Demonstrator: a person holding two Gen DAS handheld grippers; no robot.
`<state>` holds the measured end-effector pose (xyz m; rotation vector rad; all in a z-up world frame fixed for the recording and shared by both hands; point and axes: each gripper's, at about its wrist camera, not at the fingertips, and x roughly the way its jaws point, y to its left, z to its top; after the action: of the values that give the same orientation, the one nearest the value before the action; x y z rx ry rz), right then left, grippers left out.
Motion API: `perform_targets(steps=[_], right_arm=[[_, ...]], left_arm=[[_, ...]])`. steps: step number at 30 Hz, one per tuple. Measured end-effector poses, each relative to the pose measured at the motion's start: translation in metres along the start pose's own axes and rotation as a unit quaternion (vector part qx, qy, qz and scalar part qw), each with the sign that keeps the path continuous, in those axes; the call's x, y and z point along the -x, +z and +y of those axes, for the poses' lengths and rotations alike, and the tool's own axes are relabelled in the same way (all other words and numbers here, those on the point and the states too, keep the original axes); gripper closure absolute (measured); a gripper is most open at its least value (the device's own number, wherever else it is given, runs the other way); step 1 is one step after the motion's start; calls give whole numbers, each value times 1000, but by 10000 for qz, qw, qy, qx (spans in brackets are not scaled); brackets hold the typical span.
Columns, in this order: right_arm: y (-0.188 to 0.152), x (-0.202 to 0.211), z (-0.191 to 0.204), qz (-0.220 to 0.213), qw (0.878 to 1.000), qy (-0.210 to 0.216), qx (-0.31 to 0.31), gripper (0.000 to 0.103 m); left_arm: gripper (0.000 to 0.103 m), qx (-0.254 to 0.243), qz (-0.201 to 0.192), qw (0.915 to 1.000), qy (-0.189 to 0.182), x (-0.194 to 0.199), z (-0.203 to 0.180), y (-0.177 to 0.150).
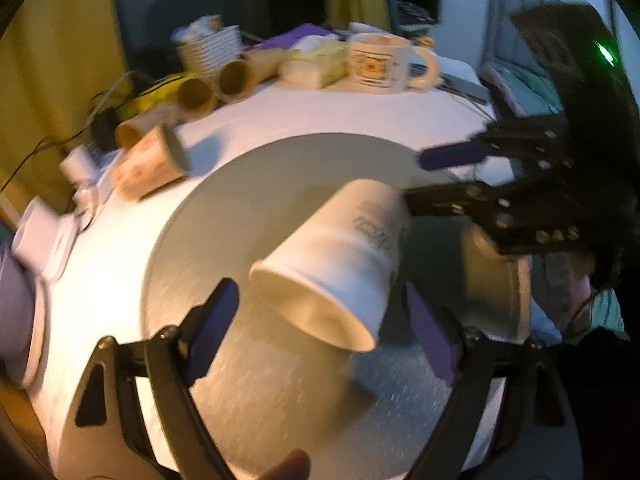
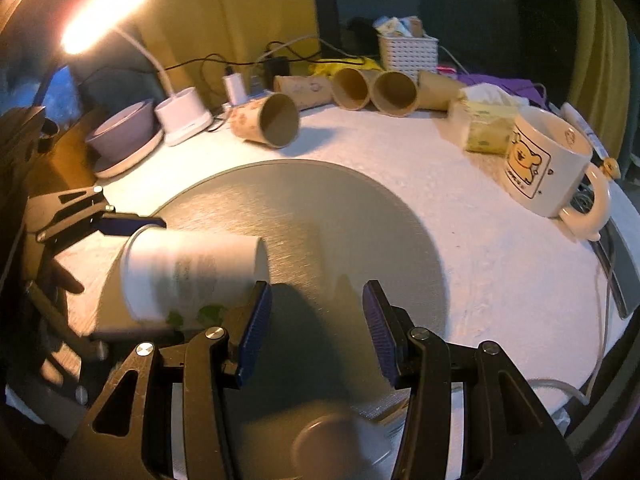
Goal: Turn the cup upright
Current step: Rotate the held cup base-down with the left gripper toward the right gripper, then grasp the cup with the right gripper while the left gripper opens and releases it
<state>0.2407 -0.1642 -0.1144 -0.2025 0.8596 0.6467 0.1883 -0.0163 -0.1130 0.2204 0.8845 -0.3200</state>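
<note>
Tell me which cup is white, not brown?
The plain white paper cup, tilted on its side over the grey round mat, between the two hand-held grippers. The other paper cups are brown and lie along the table's back edge.

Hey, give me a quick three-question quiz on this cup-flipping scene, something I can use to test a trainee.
1. True or false: the white paper cup stands upright.
2. Whose fingers sit on either side of the cup? A) left gripper B) right gripper C) neither
3. Fill in: the cup is over a round grey ___.

Key:
1. False: it is roughly on its side.
2. A.
3. mat.
</note>
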Motion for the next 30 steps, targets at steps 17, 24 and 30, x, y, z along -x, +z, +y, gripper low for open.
perform_targets(steps=[17,24,30], right_arm=[[13,11,80,362,9850,267,1667,30],[39,-21,120,857,9554,273,2812,30],[52,-57,139,1427,9263,153,3485,30]], left_arm=[[18,2093,-532,9751,497,34,69,-59],[18,2630,-848,9603,374,38,93,-73],[18,2907,-951,9520,92,35,108,-81]])
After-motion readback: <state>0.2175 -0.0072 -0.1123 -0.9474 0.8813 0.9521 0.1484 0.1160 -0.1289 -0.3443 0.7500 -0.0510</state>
